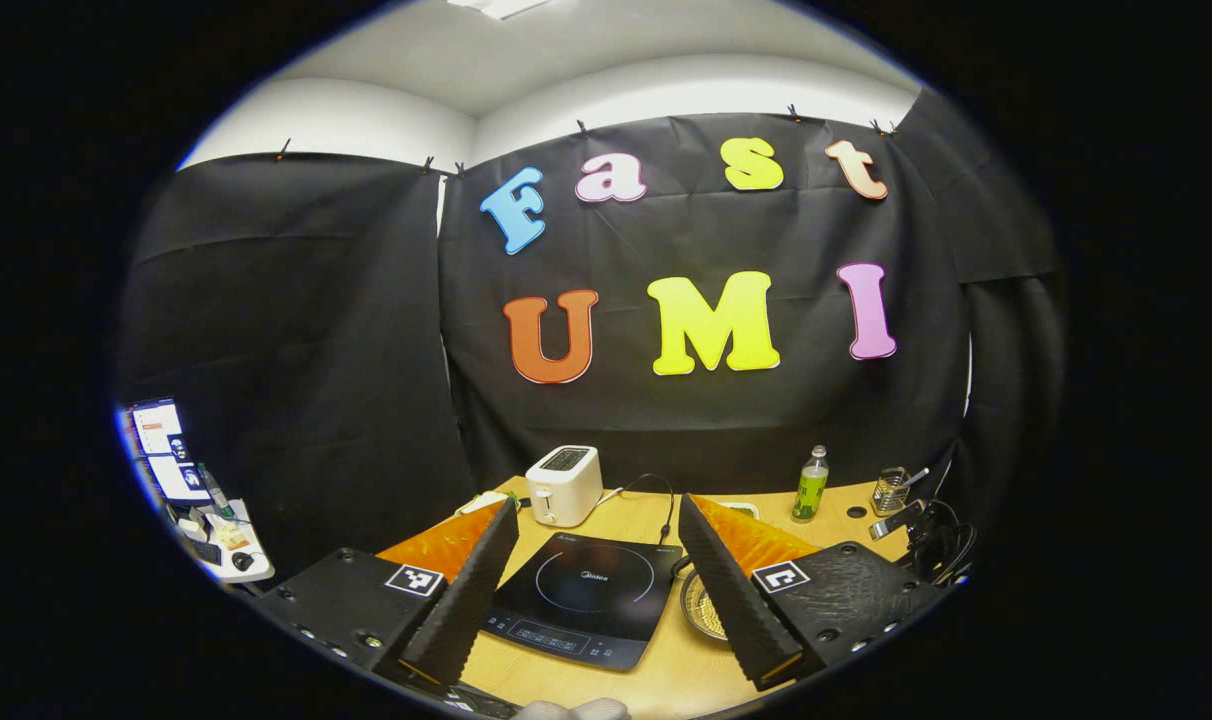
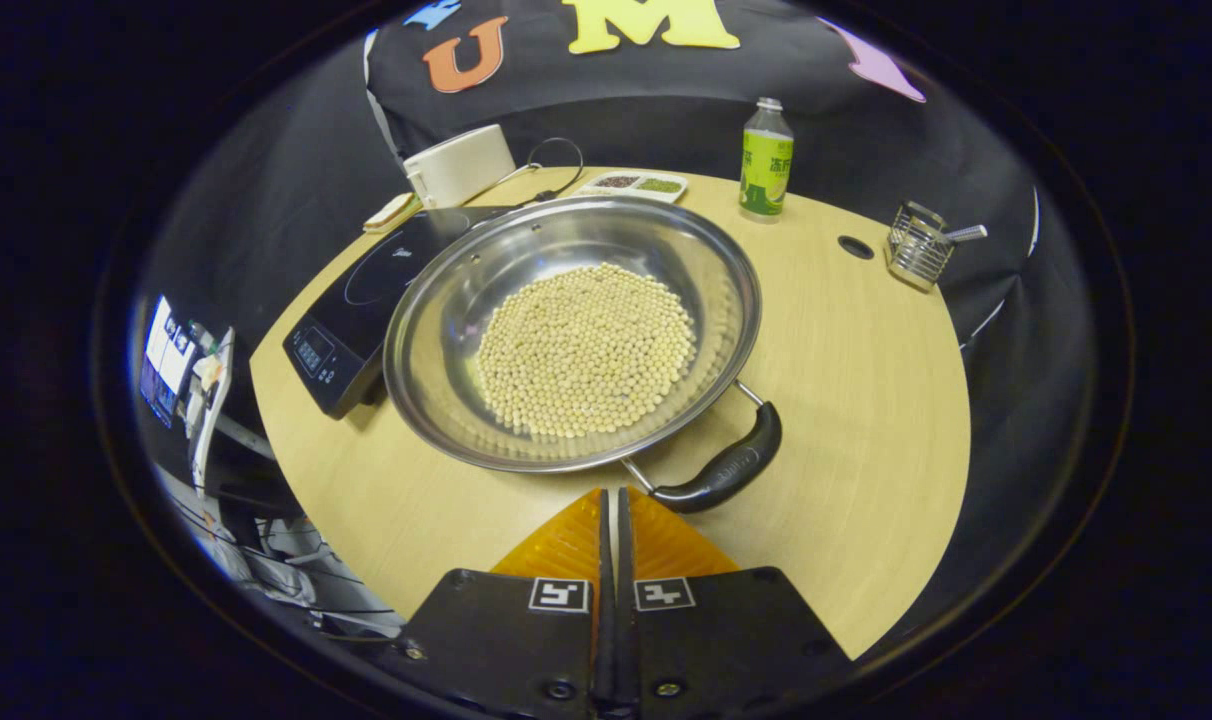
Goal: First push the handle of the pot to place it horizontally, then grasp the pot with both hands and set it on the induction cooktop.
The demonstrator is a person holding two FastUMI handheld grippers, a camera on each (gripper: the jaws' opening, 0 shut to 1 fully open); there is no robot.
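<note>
your right gripper (image 2: 611, 492) hangs over the near edge of the round wooden tabletop (image 2: 866, 400) with its two fingers pressed flat together, nothing between them, their tips just short of the wide, shallow stainless steel pot (image 2: 446, 330). that pot sits near the middle of the tabletop, holding a flat bed of pale round beans (image 2: 584, 348). its black curved handle (image 2: 724, 470) on two wire struts sits at the rim nearest you, just to the right of your closed fingertips and apart from them. the pot's far left rim lies close against the black glass induction cooktop (image 2: 341, 320), which rests toward the left edge of the tabletop; whether the rim overlaps it, you cannot tell. along the far edge stand a white toaster (image 2: 458, 165), a small divided tray of dark and green grains (image 2: 634, 184) and a clear bottle with a green label (image 2: 765, 160), and a wire mesh holder (image 2: 918, 248) sits near the far right edge. your left gripper (image 1: 598, 515) has its fingers spread wide, holding nothing, raised above the near edge and framing the cooktop (image 1: 581, 595) between them. in the left gripper view the toaster (image 1: 564, 485) stands behind the cooktop, the bottle (image 1: 811, 485) and holder (image 1: 891, 490) sit to the right, and a sliver of the pot (image 1: 701, 610) shows beside the right-hand finger. a cluttered desk with screens (image 1: 171, 460) sits off the left side.
</note>
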